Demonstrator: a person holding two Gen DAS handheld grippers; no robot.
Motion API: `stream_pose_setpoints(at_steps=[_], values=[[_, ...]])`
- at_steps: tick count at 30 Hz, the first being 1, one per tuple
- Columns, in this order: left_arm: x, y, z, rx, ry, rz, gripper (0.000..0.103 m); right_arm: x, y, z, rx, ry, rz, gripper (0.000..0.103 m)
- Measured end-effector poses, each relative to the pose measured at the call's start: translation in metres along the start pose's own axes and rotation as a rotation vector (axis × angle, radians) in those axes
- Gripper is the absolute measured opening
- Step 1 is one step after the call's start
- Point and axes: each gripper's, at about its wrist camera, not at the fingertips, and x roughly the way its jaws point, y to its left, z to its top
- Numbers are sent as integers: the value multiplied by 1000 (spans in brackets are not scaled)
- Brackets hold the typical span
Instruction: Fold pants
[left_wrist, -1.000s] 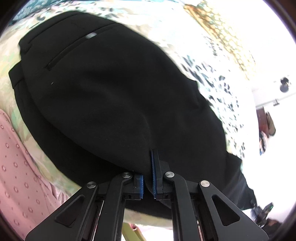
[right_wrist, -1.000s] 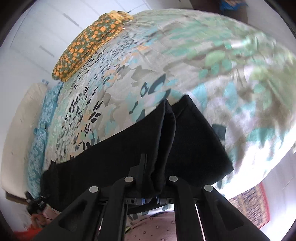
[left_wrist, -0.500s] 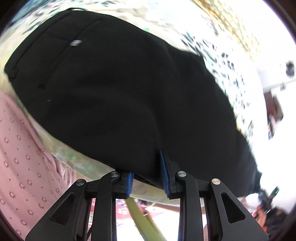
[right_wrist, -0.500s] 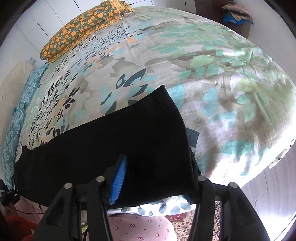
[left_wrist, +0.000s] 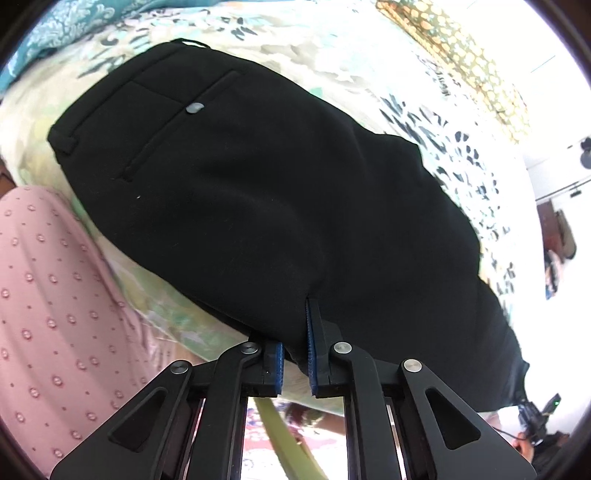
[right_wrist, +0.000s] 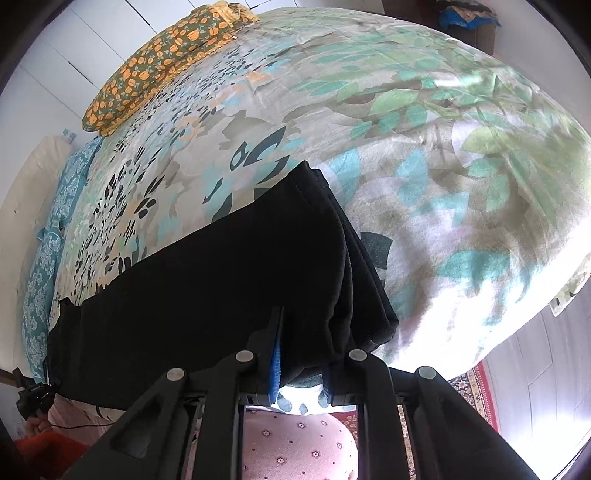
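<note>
Since 0.5 s ago both grippers have narrowed onto the near edge of the cloth: the right one, then spread wide, now pinches the stacked leg ends, and the left one has closed in on the seat edge. Across the floral bedspread (right_wrist: 424, 155) lie the black dress pants (left_wrist: 280, 206), folded lengthwise with 1 leg stacked on the other, waistband and buttoned back pocket (left_wrist: 193, 108) at the left end, hems (right_wrist: 325, 192) at the right end, all along the bed's near side. An orange-patterned pillow (right_wrist: 155, 70) sits well apart at the far edge. The right gripper (right_wrist: 301, 373) grips the layered leg fabric between narrow jaws; the left gripper (left_wrist: 294, 363) holds a fold of the seat edge, jaws narrow. Judging by this, the lengthwise fold is done; the crosswise folds, hems toward waistband, remain.
</note>
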Motion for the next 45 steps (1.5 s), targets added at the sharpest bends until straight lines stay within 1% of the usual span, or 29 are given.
stream_pose_setpoints(at_steps=[5,7,8,9,10,11,12,13,14,15,16,17,18,19,23,24,26,28,30,31,32,33,35,36,38,40,43,45], values=[[13,-2,3,8,31,48,8,8,4,3,-43,17,-41,18],[14,-8,4,41,38,71,11,8,4,5,-49,32,-39,22],[14,-12,5,62,41,91,18,6,3,5,-50,45,-37,29],[12,-16,4,78,45,105,23,3,2,6,-56,54,-40,32],[8,-17,4,93,50,123,26,-1,2,6,-68,61,-57,39],[3,-18,3,106,52,145,36,-7,1,7,-81,62,-56,42],[-4,-18,2,118,49,163,46,-12,1,8,-90,60,-56,42],[-11,-18,0,129,41,173,49,-16,1,9,-97,56,-63,43],[-18,-19,-3,144,33,183,53,-19,1,11,-107,48,-97,56],[-24,-18,-7,159,31,196,53,-22,2,14,-121,35,-136,74],[-30,-18,-10,172,33,205,53,-25,1,16,-134,23,-161,78],[-35,-18,-12,180,32,208,53,-26,-1,19,-134,24,-172,78],[-41,-18,-14,182,27,208,53,-27,-5,21,-123,29,-167,78],[-47,-17,-15,181,16,206,53,-27,-8,23,-115,28,-141,78],[-63,-24,-8,179,-74,164,53,-15,-9,38,-116,3,-29,78],[-65,-28,-4,184,-84,147,53,-6,-10,43,-106,14,3,78],[-63,-39,3,193,-87,119,53,14,-16,52,-68,59,39,78],[-64,-49,9,200,-99,86,53,30,-21,56,-68,109,74,77],[-66,-56,11,218,-119,71,53,35,-19,58,-123,157,55,70],[-66,-58,11,227,-130,70,53,35,-20,59,-125,182,41,56],[-66,-60,11,235,-140,71,54,35,-26,61,-81,210,71,31],[-64,-60,12,239,-146,74,56,33,-32,62,-22,231,112,24],[-62,-59,11,237,-143,74,56,25,-31,61,3,240,158,14],[-61,-59,12,236,-135,68,56,18,-30,60,31,220,200,13],[-58,-61,15,238,-135,55,56,0,-23,55,96,170,315,11],[-57,-66,17,256,-147,48,56,-16,-3,46,111,139,416,11],[-51,-77,23,288,-181,37,56,-33,42,30,128,117,600,11],[-42,-84,28,302,-194,26,56,-36,85,18,123,119,718,11]])
